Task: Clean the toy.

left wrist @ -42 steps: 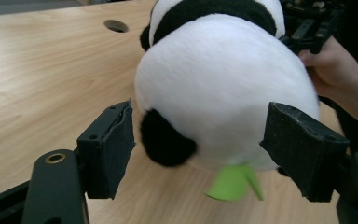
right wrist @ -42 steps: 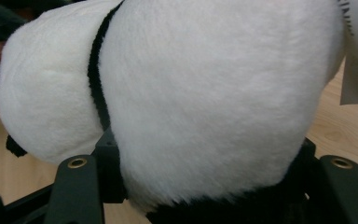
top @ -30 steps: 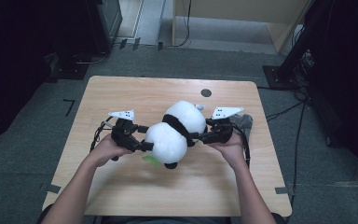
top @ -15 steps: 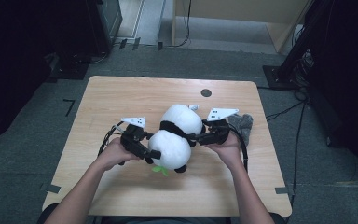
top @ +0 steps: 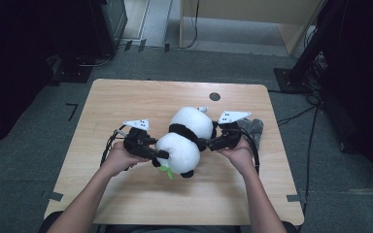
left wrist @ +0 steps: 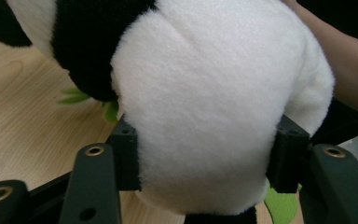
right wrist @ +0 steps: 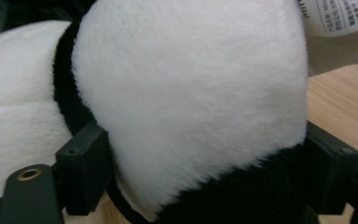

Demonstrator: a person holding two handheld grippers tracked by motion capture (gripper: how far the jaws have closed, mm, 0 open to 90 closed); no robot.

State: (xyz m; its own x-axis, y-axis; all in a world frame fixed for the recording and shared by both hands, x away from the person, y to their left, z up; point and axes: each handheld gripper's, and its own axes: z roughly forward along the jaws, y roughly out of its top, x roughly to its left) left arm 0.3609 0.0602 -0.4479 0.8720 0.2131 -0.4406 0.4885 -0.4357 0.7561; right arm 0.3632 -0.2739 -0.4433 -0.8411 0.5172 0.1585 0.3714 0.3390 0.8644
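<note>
A black-and-white panda plush [top: 184, 141] lies on the wooden table [top: 126, 102] between both grippers. My left gripper [top: 161, 154] comes from the left; its jaws have just been closing, and its pads [left wrist: 126, 154] press into the plush's white rounded end [left wrist: 214, 93]. My right gripper [top: 208, 144] comes from the right. Its jaws have just been opening, with the plush's other white-and-black end [right wrist: 191, 84] still between them and the pads [right wrist: 84, 168] against the fur. A green leaf [top: 166, 171] sticks out under the plush.
A grey cloth thing [top: 252, 127] lies just behind the right hand near the table's right edge. A dark round hole [top: 214, 96] marks the far side of the table. A white label [right wrist: 340, 16] hangs off the plush. Floor and dark equipment surround the table.
My left gripper has moved in to the right and its jaws have drawn in on the plush's white end. The plush has shifted a little toward the person. The right hand has stayed put.
</note>
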